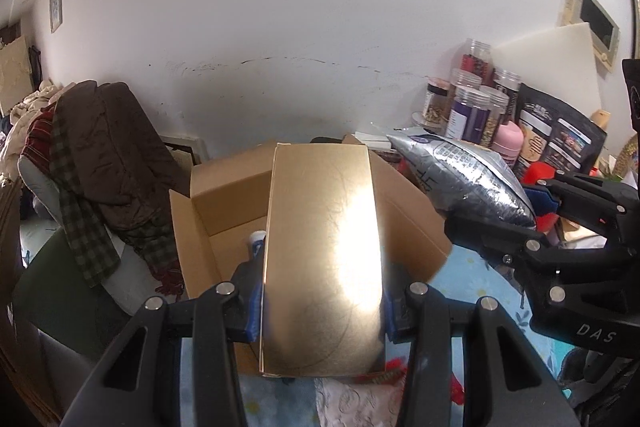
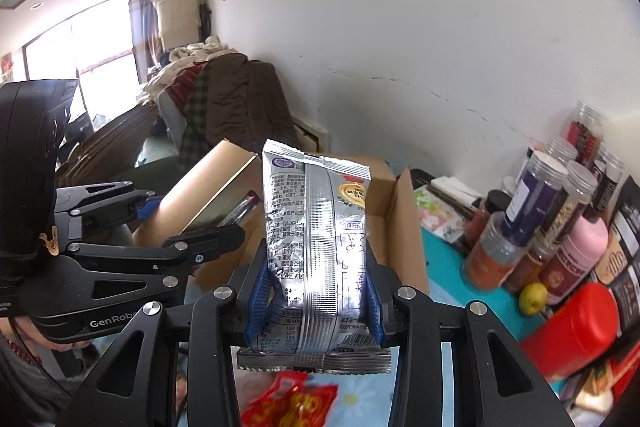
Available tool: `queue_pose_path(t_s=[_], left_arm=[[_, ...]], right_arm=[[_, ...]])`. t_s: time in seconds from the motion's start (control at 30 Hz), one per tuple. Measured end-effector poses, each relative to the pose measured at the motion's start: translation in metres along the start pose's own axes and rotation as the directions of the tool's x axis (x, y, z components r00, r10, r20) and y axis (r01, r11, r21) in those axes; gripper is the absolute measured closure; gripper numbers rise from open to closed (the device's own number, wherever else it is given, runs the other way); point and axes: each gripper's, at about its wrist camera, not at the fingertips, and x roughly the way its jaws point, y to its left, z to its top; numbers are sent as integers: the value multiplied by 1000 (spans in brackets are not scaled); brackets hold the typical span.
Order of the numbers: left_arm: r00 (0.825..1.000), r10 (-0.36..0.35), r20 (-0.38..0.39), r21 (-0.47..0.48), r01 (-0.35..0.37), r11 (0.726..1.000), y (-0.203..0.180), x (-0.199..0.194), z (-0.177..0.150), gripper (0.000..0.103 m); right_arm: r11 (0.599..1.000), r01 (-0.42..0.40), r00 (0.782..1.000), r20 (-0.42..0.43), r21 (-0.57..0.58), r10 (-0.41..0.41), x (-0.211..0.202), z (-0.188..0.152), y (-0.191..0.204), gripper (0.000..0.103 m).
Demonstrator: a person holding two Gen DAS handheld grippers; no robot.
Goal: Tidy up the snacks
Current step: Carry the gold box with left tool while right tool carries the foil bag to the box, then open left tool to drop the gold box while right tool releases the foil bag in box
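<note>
I see an open cardboard box (image 1: 224, 195). Above it, my left gripper (image 1: 320, 311) clamps a gold carton (image 1: 320, 259), long axis pointing away. Right of it, my right gripper (image 2: 316, 303) pinches a silver snack bag (image 2: 316, 227) upright.

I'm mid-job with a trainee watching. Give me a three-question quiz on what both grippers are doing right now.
1. True or false: the left gripper is empty.
2. What does the right gripper grip? A) red canister B) silver snack bag C) pink bottle
3. Fill in: both items are held in front of an open ____ box.

Key:
1. False; it clamps a gold box.
2. B, the silver snack bag; the red canister and pink bottle stand at the right.
3. Cardboard; the cardboard box has its flaps open.
</note>
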Motion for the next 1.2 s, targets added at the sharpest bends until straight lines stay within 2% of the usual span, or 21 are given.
queue_pose_path(t_s=[0.27,0.57,0.97,1.2], left_arm=[[998,40,-49,-11,-41,999,15,47,20,59],[987,84,-139,-25,-88,996,31,97,27,59],[957,124,-263,-4,-129,992,39,145,22,59],[930,140,-341,12,-145,989,40,169,15,59]], right_arm=[[1000,-9,998,-60,18,10,48,19,-19,64],[1000,-3,990,-142,23,6,96,28,-31,64],[996,-31,965,-259,78,51,145,28,-45,63],[995,-25,943,-329,99,57,169,24,-53,63]])
